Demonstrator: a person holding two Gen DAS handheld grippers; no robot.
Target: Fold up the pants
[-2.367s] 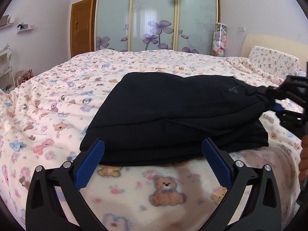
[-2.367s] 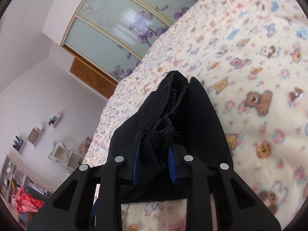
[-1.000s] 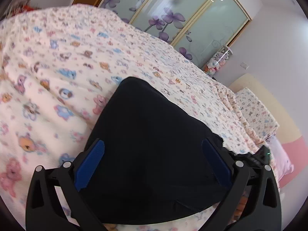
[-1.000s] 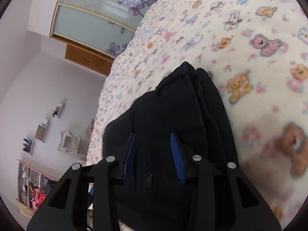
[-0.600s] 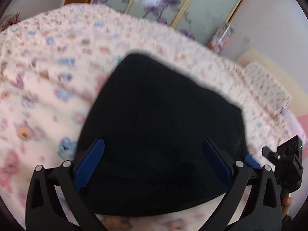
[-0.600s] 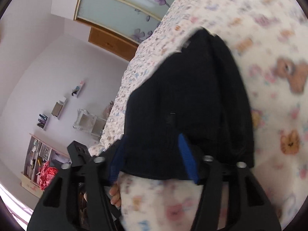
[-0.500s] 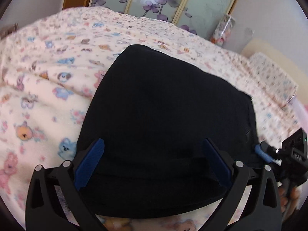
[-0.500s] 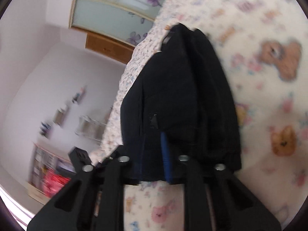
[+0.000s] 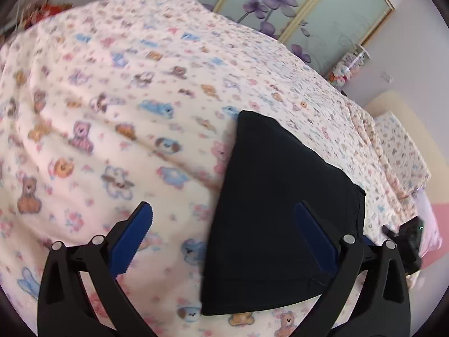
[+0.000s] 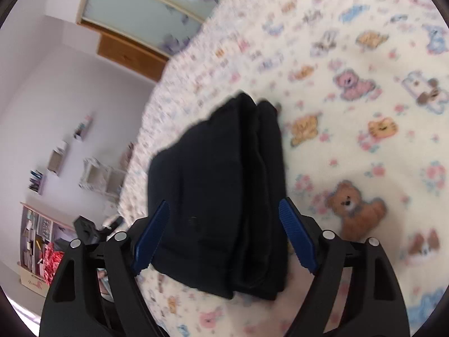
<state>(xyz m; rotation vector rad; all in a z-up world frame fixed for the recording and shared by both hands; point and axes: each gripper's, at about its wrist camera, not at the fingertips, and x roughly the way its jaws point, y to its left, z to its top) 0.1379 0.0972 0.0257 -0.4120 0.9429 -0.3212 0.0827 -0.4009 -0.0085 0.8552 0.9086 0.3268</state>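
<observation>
Where bedspread dips, black pants lie folded, layered.

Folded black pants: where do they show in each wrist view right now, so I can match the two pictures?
Left wrist: folded black pants sit right of centre, under the hand-held gripper's right finger.
Right wrist: the pants sit centre, between the open fingers, stacked edges facing right.
Shared landmark: the bear-print blanket beneath them.

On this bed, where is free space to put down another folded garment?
The bedspread is bare to the left of the folded pants, up to the wardrobe doors. It is crowded on the pants' right, where the right gripper and the pillow sit.
</observation>
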